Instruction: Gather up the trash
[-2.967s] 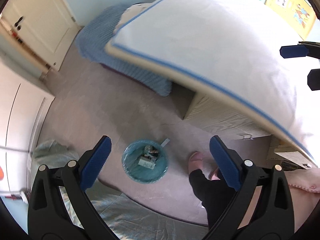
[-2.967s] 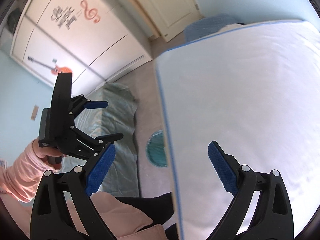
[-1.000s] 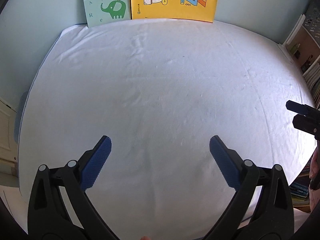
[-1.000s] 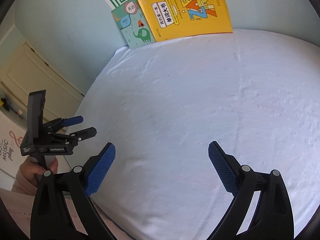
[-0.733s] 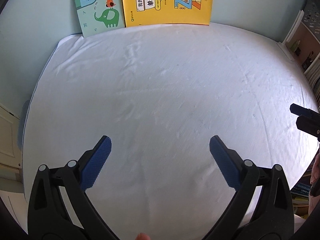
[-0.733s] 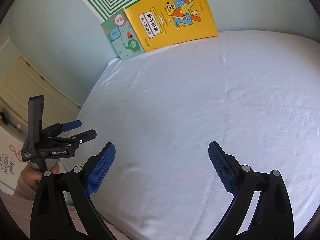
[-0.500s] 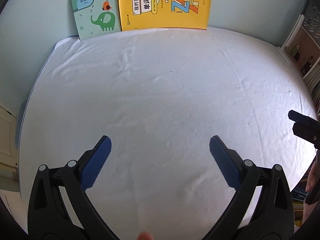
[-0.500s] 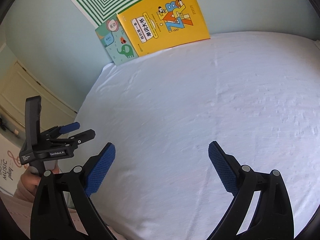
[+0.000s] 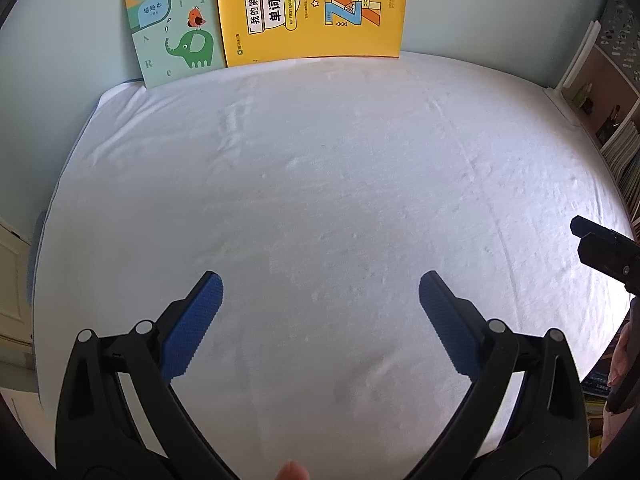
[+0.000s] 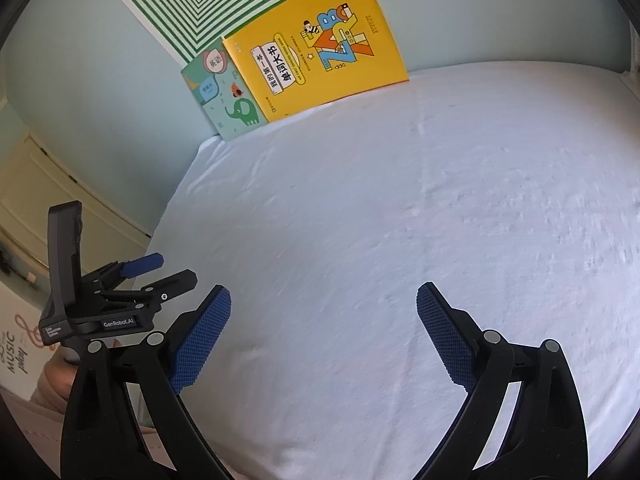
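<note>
My left gripper point(image 9: 320, 300) is open and empty, held over the near part of a white bed sheet point(image 9: 340, 200). My right gripper point(image 10: 323, 308) is also open and empty over the same sheet point(image 10: 400, 220). The left gripper also shows in the right wrist view point(image 10: 160, 270) at the left, open. The right gripper's fingers point(image 9: 600, 248) show at the right edge of the left wrist view. No trash and no bin are in view.
A yellow word book point(image 9: 312, 4) and a green elephant book point(image 9: 176, 28) lean on the pale blue wall at the far edge of the bed. A green-striped poster point(image 10: 208, 0) hangs above them. A bookshelf point(image 9: 608, 112) stands at the right. A cream door point(image 10: 48, 200) is at the left.
Three seconds ago the left wrist view looked down at a teal bin with trash on the floor. Both views have since swung up over the bed and keep tilting toward the books. Both grippers stay open.
</note>
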### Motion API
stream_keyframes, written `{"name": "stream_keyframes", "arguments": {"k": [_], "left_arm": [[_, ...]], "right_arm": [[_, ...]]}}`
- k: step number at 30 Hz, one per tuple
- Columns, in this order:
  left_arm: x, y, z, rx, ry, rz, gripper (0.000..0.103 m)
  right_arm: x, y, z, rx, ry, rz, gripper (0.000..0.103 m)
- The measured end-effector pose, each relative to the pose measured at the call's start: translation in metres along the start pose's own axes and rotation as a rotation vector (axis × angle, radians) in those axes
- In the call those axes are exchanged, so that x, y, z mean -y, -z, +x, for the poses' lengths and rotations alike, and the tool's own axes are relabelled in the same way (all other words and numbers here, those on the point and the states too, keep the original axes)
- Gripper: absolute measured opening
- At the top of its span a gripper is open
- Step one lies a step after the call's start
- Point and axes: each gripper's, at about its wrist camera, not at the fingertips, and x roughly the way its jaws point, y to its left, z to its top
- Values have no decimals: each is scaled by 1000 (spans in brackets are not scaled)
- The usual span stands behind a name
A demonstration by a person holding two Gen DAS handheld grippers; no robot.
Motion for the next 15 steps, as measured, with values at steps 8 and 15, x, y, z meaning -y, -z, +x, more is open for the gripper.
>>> {"name": "stream_keyframes", "arguments": {"k": [8,15], "left_arm": [[-1,1,-1,-1,-30,3,96],[-6,2,0,-13,-35,-21,96]], "right_arm": [[0,1,-3,11,7,-2,93],[-4,1,-4,21,5,-2,93]]}}
